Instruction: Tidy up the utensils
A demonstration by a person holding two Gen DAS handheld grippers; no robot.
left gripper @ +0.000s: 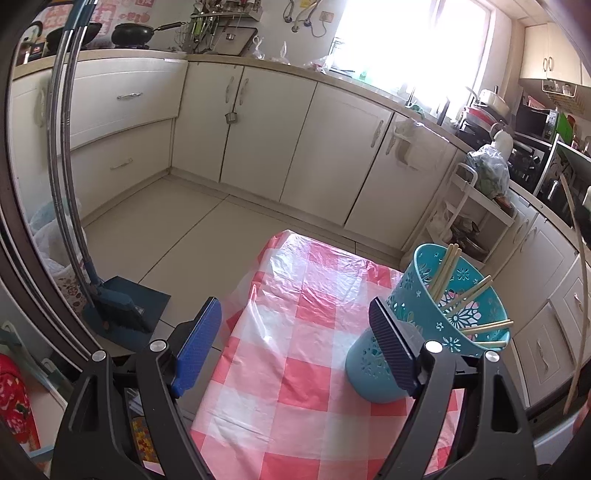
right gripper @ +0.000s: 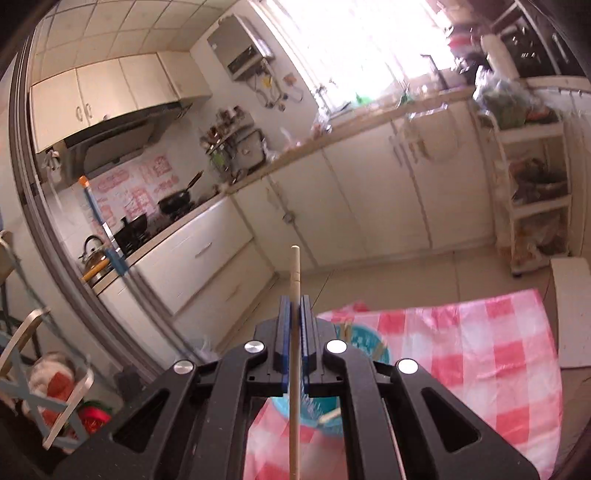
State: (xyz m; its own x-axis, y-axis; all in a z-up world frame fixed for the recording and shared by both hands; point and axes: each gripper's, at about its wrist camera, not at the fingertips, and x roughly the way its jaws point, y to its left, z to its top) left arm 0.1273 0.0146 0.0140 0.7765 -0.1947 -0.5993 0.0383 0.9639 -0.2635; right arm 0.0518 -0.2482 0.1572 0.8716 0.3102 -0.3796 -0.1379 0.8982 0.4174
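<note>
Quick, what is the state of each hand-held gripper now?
Left hand-held gripper: open, holding nothing, beside the teal holder.
Right hand-held gripper: closed on one chopstick.

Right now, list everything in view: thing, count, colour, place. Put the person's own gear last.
holder: one, teal with cut-out flowers, on the tablecloth, right side of the left wrist view
chopsticks in holder: several, pale wood, leaning out over the rim; exact count unclear
tablecloth: one, pink and white check under clear plastic
held chopstick: one, pale wood, clamped between the right fingers
dustpan and brush: one set, dark blue, on the floor at left
cabinets: a run, cream, under the counter
wok: one, black, on the stove
shelf cart: one, white, beside the cabinets
left gripper: black, blue fingers, open, empty
right gripper: black, blue fingers, shut on the held chopstick
</note>
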